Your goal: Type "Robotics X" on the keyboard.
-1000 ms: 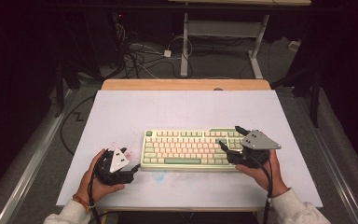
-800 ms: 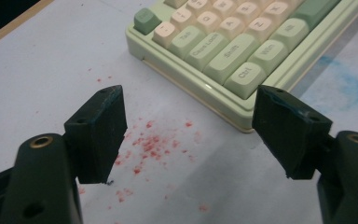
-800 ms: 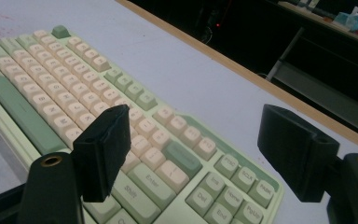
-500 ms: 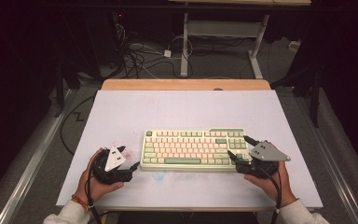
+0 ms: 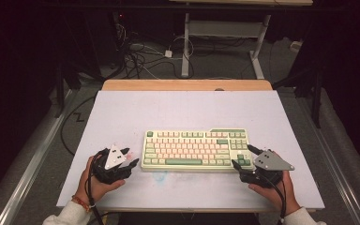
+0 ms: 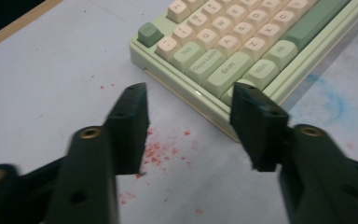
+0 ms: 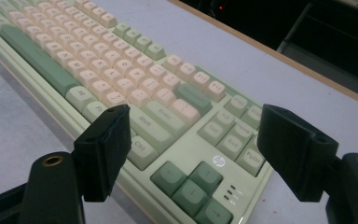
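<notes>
While the high view has my left hand-held gripper (image 5: 130,158) and right hand-held gripper (image 5: 246,157) flanking the keyboard (image 5: 194,149) near the desk's (image 5: 178,110) front edge, each gripper view adds detail. My left hand-held gripper's view shows jaws wide apart beside the keyboard's near-left corner, over red specks (image 6: 161,149) and a blue smudge (image 6: 333,100). My right hand-held gripper's view shows wide jaws straddling the arrow keys (image 7: 193,184); small key legends blur.

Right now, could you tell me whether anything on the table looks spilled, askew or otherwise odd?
Yes: red specks are scattered on the table by the keyboard's left corner, between the left gripper's open jaws. A faint blue smear stains the table along the keyboard's front edge. The keyboard lies square and looks intact.
</notes>
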`<state>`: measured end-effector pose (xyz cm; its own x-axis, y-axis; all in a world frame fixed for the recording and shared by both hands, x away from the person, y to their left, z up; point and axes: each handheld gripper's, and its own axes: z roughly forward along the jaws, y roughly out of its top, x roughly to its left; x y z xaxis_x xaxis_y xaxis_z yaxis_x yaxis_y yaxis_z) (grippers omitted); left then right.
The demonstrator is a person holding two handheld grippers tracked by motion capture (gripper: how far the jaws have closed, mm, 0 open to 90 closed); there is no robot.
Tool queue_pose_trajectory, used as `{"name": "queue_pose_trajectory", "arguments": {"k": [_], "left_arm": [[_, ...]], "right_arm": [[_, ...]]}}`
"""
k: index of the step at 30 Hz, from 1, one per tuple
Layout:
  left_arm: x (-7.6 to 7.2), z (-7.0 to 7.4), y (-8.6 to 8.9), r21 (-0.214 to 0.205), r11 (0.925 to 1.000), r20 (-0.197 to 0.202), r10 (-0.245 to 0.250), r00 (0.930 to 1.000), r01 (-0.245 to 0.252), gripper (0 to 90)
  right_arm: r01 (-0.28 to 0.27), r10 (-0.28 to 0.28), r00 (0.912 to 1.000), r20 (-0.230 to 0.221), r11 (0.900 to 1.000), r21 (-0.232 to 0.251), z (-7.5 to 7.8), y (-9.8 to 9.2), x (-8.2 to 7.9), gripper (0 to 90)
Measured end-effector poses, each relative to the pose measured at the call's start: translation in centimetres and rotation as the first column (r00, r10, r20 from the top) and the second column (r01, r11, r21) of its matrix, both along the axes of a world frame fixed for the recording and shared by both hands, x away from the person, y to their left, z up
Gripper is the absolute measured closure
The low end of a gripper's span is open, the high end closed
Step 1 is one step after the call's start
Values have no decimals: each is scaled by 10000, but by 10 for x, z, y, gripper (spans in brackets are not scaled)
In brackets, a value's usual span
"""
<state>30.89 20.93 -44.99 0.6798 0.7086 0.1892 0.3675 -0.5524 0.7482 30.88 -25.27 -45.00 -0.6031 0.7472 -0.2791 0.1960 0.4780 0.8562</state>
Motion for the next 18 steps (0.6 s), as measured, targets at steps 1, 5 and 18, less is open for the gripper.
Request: {"name": "queue_pose_trajectory", "arguments": {"k": [1,5,18], "left_arm": [[0,1,0,-17,10000,-10,-53,10000,53,618],[2,4,-3,-107,9994,-221,-330,9992,328,776],[14,12,-35,81,9883,-697,-1511,9861,1521,879]], "right_arm": [[6,-6,10000,-43,10000,10,-1,1,-1,262],[-135,134,9999,-77,9999,-99,-2,4,-2,262],[-364,360,9993,-140,9990,-276,-4,8,-1,262]]}}
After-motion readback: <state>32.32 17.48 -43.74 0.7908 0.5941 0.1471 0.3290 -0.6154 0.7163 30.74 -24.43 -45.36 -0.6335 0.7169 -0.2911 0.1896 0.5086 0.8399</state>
